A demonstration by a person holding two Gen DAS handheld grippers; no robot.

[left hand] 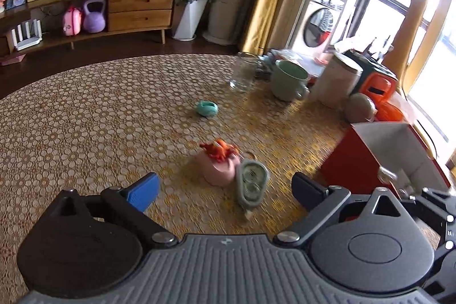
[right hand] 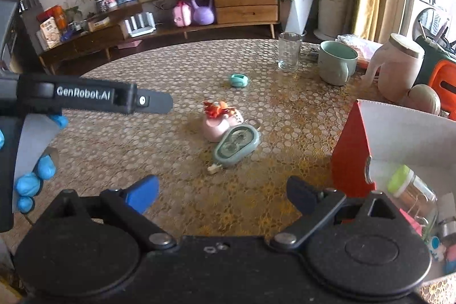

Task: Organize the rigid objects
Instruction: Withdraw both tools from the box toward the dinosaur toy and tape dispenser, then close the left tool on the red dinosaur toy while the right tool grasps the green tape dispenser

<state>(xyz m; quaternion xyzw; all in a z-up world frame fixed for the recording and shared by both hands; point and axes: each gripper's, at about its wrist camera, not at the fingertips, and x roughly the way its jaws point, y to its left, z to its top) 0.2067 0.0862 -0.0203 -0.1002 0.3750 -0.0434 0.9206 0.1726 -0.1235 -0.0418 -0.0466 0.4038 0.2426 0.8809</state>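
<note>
A: Left gripper (left hand: pixel 225 185): jaws spread wide, nothing between the pads, above the patterned tablecloth (left hand: pixel 85 118). In the right wrist view its black body shows at the left edge, held by a blue-gloved hand (right hand: pixel 31 175).

B: Right gripper (right hand: pixel 222 194): also spread wide, empty, above the cloth.

A: Items, left to right. Small teal piece (left hand: pixel 206 108) alone, mid-table, well apart from the rest. Nearer: pink dish (left hand: pixel 218 171) with an orange-red toy (left hand: pixel 219 150) on top; grey-green oval case (left hand: pixel 252 184) touching the dish's right side, tilted.

B: Far side: clear glass (right hand: pixel 289 51), green mug (right hand: pixel 336 61), pale lidded jug (right hand: pixel 399 70).

A: Right edge: red box (right hand: pixel 350 150), open, white inside.

B: It holds a clear jar with a green lid (right hand: pixel 410 190), lying on its side. Other small contents at the bottom corner, too blurred to identify.
</note>
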